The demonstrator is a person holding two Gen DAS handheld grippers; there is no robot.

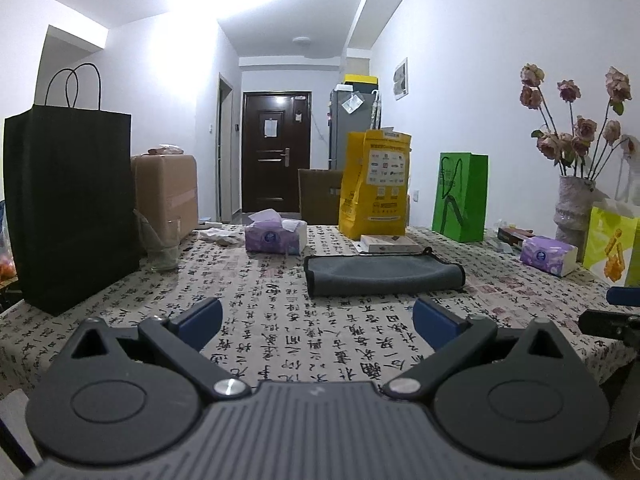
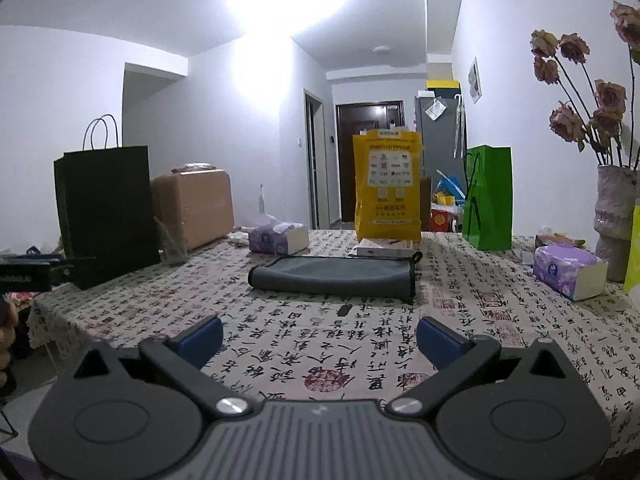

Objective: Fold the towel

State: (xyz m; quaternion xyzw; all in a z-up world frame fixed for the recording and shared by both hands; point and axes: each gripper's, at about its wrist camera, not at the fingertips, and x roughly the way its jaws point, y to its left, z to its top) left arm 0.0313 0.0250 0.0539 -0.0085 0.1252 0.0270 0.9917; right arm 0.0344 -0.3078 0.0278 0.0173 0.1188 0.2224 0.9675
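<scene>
A grey towel [image 1: 382, 274] with dark edging lies folded in a flat strip on the table, past the middle. It also shows in the right wrist view [image 2: 334, 274]. My left gripper [image 1: 318, 320] is open and empty, held above the near part of the table, well short of the towel. My right gripper [image 2: 320, 338] is open and empty too, also short of the towel. The right gripper's side shows at the right edge of the left wrist view [image 1: 616, 320]. The left gripper's side shows at the left edge of the right wrist view [image 2: 36, 272].
The table [image 1: 280, 320] has a calligraphy-print cloth. On it stand a black paper bag [image 1: 72, 204], a glass [image 1: 164, 246], two tissue packs [image 1: 276, 236] [image 1: 550, 254], a yellow bag [image 1: 374, 184], a flat box [image 1: 390, 243], a green bag [image 1: 462, 196] and a vase of dried roses [image 1: 572, 208].
</scene>
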